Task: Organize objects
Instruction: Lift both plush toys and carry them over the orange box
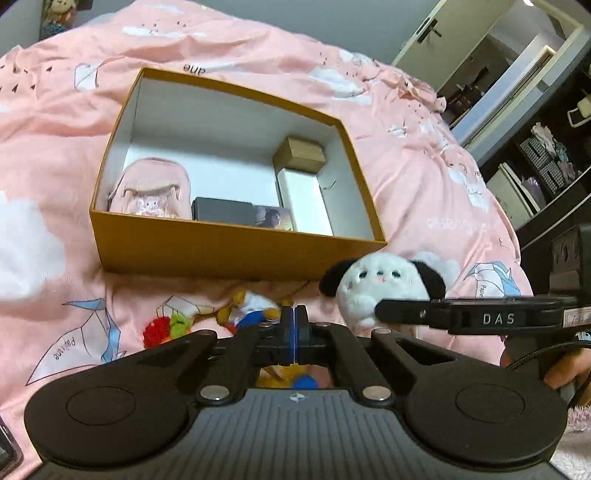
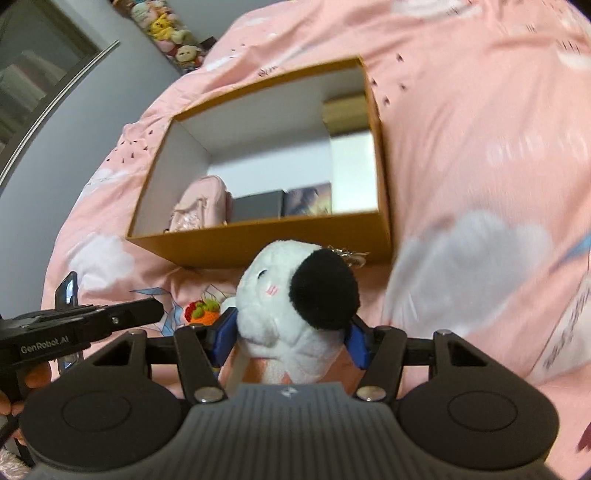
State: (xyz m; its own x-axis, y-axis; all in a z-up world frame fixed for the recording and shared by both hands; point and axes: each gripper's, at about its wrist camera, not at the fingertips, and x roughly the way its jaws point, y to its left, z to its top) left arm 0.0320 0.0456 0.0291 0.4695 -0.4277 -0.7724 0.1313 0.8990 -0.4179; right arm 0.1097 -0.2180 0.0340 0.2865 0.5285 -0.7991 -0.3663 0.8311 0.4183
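Observation:
An open orange box (image 1: 221, 254) (image 2: 258, 243) lies on the pink bedspread. Inside it are a small pink backpack (image 1: 153, 192) (image 2: 199, 206), a dark box (image 1: 221, 212), a photo card (image 1: 273, 218), a white box (image 1: 306, 195) and a tan box (image 1: 301, 153). My right gripper (image 2: 290, 339) is shut on a white plush dog with black ears (image 2: 295, 306) (image 1: 380, 284), held just in front of the box's near wall. My left gripper (image 1: 294, 325) is shut and empty, above a small duck-like toy (image 1: 251, 310) and a red, green and orange knitted toy (image 1: 166, 326) (image 2: 201, 312).
The pink bedspread (image 1: 424, 166) covers the whole surface. Dark shelving (image 1: 546, 177) stands to the right in the left wrist view. Plush toys (image 2: 173, 33) line the wall behind the bed in the right wrist view.

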